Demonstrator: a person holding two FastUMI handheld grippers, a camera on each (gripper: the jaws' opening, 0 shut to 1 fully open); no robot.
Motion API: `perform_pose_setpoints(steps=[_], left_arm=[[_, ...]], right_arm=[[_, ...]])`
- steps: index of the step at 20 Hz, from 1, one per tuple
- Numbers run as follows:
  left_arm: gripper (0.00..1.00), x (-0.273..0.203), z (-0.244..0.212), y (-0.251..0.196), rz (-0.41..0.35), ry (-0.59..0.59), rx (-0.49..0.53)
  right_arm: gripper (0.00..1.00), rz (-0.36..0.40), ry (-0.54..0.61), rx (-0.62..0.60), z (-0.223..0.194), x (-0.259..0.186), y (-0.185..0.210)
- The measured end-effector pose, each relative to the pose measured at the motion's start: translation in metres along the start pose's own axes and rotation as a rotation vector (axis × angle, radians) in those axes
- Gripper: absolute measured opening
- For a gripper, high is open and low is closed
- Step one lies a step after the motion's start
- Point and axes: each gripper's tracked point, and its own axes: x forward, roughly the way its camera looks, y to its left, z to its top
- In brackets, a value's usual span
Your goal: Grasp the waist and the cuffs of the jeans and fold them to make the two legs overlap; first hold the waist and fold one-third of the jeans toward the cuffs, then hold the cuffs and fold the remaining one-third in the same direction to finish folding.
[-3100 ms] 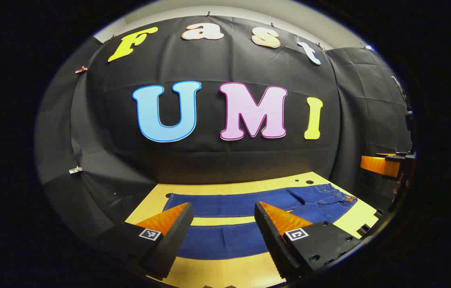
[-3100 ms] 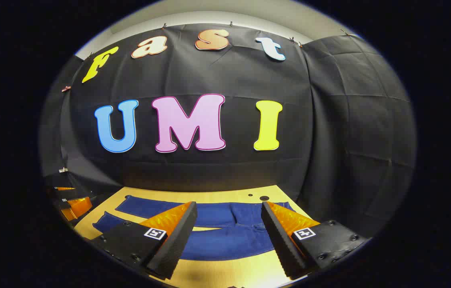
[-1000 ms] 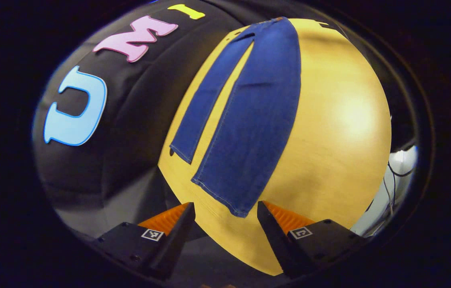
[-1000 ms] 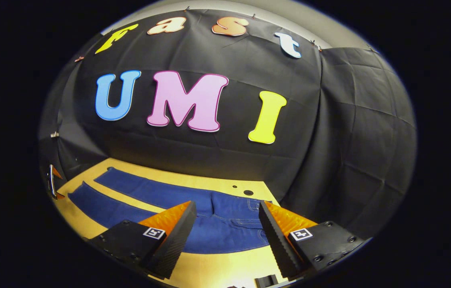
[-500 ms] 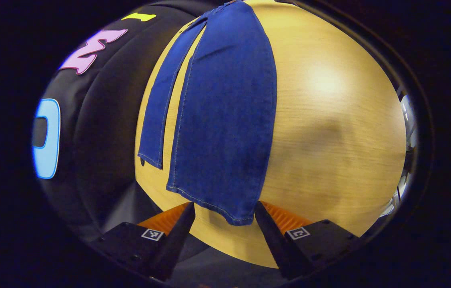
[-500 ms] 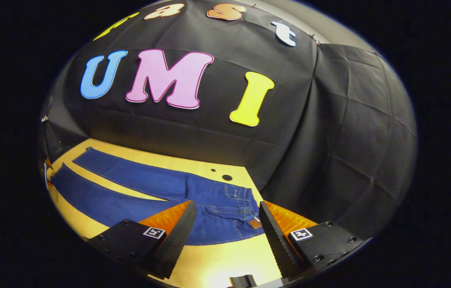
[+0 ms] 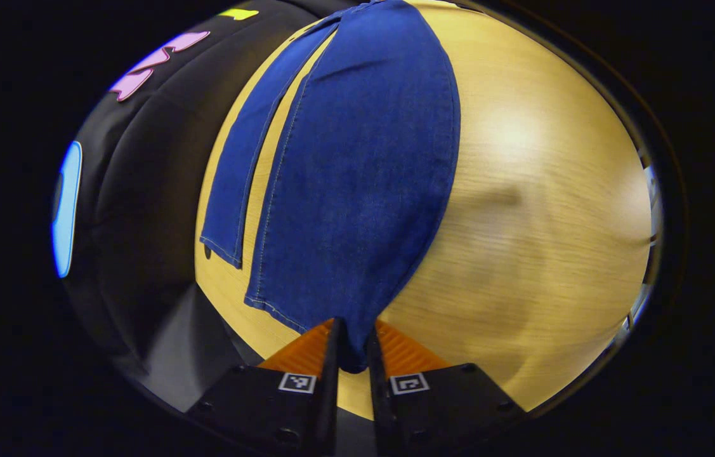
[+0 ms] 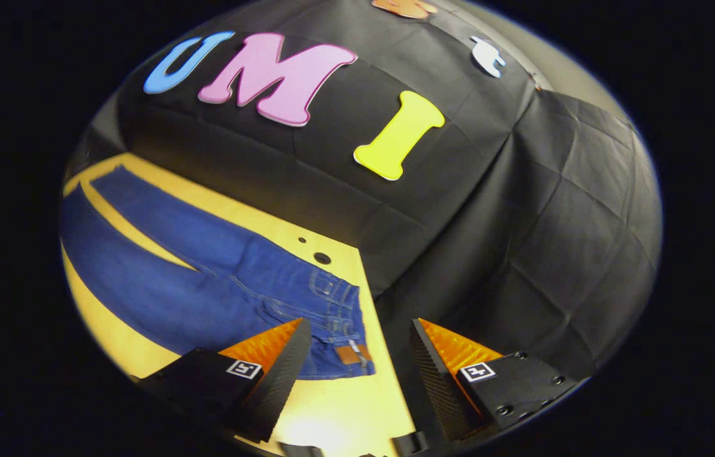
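Blue jeans [image 7: 357, 171] lie flat on the wooden table [image 7: 535, 209] with the two legs spread apart. In the left gripper view my left gripper [image 7: 351, 365] is shut on the corner of the near leg's cuff [image 7: 306, 314]; the far leg's cuff [image 7: 221, 244] lies free beside it. In the right gripper view the jeans [image 8: 205, 279] run off to the left, and the waist with its brown patch [image 8: 347, 352] lies near the table's right edge. My right gripper [image 8: 357, 362] stands open just above the waist corner, not touching it.
The black cloth wall [image 8: 490, 241] hangs close behind and to the right of the table. Two small holes [image 8: 322, 258] sit in the tabletop near the waist. Bare wood [image 7: 554, 254] lies to the right of the near leg in the left gripper view.
My left gripper has moved onto the near leg's cuff and gone from open to shut on it. My right gripper has swung right and down toward the waist corner, still open.
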Motion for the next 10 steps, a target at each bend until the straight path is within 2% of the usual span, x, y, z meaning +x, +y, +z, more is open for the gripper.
perform_pose_setpoints(steps=[1, 2, 3, 5, 6, 7, 9, 10], left_arm=[[0.20, 0.000, 0.001, -0.001, -0.001, 0.001, -0.006], [0.26, -0.001, 0.005, 0.001, 0.014, -0.007, -0.007], [0.09, 0.000, 0.005, 0.001, 0.020, -0.012, -0.009], [0.06, 0.001, 0.005, 0.001, 0.027, -0.023, 0.007], [0.06, 0.001, 0.006, 0.002, 0.026, -0.028, 0.016], [0.06, 0.000, 0.005, 0.001, 0.025, -0.026, 0.022], [0.05, 0.000, 0.005, 0.000, 0.025, -0.015, 0.023], [0.06, 0.000, 0.005, 0.000, 0.025, -0.010, 0.023]], right_arm=[[0.97, 0.006, -0.001, -0.058, -0.010, 0.008, -0.005], [0.97, 0.022, -0.007, -0.124, -0.018, 0.015, -0.010], [0.97, 0.041, -0.010, -0.208, -0.026, 0.022, -0.014], [0.96, 0.082, 0.018, -0.410, -0.046, 0.033, -0.023], [0.94, 0.119, 0.020, -0.501, -0.054, 0.036, -0.023], [0.96, 0.157, 0.013, -0.581, -0.061, 0.039, -0.022], [0.94, 0.252, -0.001, -0.738, -0.075, 0.042, -0.013], [0.96, 0.296, -0.015, -0.832, -0.080, 0.047, -0.009]])
